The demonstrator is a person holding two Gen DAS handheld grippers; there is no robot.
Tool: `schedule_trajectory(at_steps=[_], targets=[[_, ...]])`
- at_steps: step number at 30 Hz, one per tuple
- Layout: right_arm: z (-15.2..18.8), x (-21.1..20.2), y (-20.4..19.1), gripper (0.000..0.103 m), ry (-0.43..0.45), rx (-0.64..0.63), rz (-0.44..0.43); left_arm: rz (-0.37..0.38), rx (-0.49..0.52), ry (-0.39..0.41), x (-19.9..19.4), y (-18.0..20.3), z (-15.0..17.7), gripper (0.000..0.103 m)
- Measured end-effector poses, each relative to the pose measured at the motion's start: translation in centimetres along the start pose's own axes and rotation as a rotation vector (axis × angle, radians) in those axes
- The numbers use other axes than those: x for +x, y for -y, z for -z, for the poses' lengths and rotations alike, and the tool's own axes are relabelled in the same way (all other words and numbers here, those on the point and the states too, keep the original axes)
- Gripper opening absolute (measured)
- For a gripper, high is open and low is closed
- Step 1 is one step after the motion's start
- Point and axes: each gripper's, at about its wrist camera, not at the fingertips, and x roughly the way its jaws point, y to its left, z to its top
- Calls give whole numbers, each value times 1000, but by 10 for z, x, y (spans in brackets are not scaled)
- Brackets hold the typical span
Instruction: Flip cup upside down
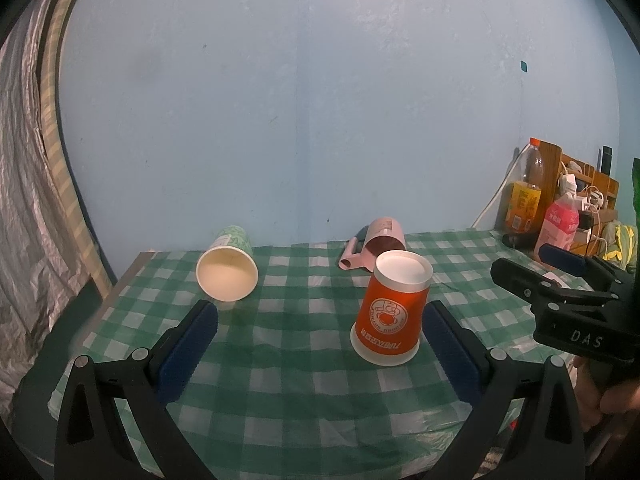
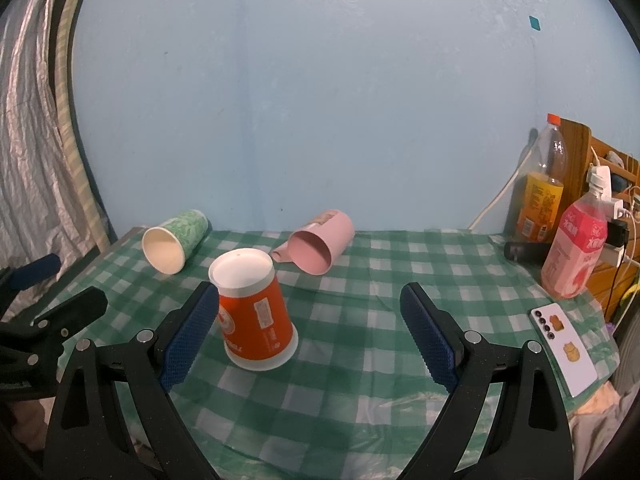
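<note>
Orange cup: the orange cup (image 1: pixel 392 308) (image 2: pixel 255 312) stands mouth down on the green checked tablecloth (image 1: pixel 288 364) (image 2: pixel 352 320), its white base facing up, near the front middle of the table.
Cup and tongs: in the left wrist view it stands just inside the right-hand blue pad (image 1: pixel 452 356); in the right wrist view it stands just beside the left-hand blue pad (image 2: pixel 188 336). Whether either pad touches it cannot be told.
Left gripper: the left gripper (image 1: pixel 320 320) has its jaws wide apart and grips nothing; the orange cup sits between them, toward one side.
Right gripper: the right gripper (image 2: pixel 310 300) also has its jaws wide apart, with nothing clamped.
Green cup: the green paper cup (image 1: pixel 228 268) (image 2: pixel 174 244) lies on its side at the back left of the table, its open mouth turned toward the cameras.
Pink mug: the pink mug (image 1: pixel 380 238) (image 2: pixel 320 244) lies on its side behind the orange cup, close to the blue wall (image 1: pixel 300 100) (image 2: pixel 304 100), handle to its left.
Bottles: an orange drink bottle (image 1: pixel 526 192) (image 2: pixel 542 192) and a pink drink bottle (image 1: pixel 560 220) (image 2: pixel 576 248) stand at the back right.
Phone: a white phone (image 2: pixel 564 348) lies flat at the right edge of the cloth.
Curtain: a silver curtain (image 1: pixel 24 200) (image 2: pixel 28 160) hangs at the far left.
</note>
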Motion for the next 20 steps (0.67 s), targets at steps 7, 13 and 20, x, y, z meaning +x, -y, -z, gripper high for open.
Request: schedule_trajectory(at_steps=[7,13,20], targets=[[0,1,-2,91,-7,-2,-2,-1,2,-7,1,1,2,103],[0,1,-2,91,-6,-1,-3,1,1,-9,2,1,2,103],[0,1,-2,91,-6,-2,-1,3,15,-6,2,1,3,103]])
